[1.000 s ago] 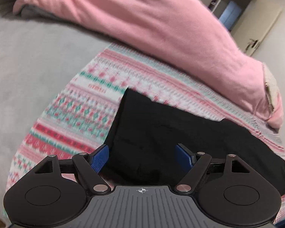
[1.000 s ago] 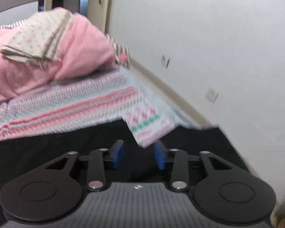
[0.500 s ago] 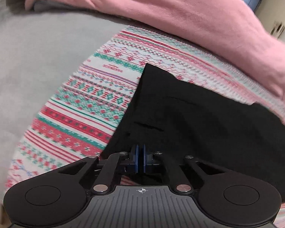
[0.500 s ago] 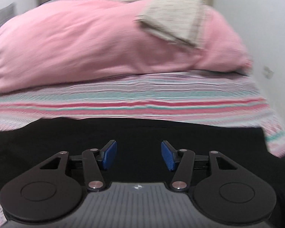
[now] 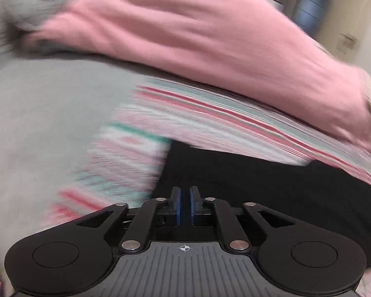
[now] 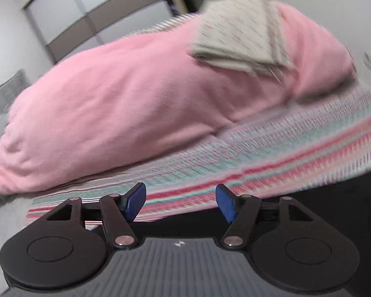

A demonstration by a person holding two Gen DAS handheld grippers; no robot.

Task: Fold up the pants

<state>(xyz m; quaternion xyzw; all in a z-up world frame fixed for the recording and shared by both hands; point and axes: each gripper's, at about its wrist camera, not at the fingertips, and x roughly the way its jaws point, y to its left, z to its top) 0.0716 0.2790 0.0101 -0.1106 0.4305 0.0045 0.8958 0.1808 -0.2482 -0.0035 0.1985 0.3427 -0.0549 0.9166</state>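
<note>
A second ago the left gripper (image 5: 184,204) stood wide over the near left corner of the black pants (image 5: 272,188); it then snapped shut there, and now its blue pads are parting again with only a narrow slot between them. Whether any cloth is caught in that slot cannot be told, since it shows only dark against the dark fabric. The whole left view is smeared, so the hand is on the move, which suggests the corner is being carried into a fold or has just been let go. The right gripper (image 6: 180,201) has swung from the wall side to face the pink duvet (image 6: 126,113); its jaws are widening with nothing between them, hanging over the far edge of the pants, which lie flat on the striped patterned blanket (image 6: 272,153) at the near side of the bed. A folded beige cloth (image 6: 244,37) sits on the duvet. No brand, label or legible writing shows anywhere.
</note>
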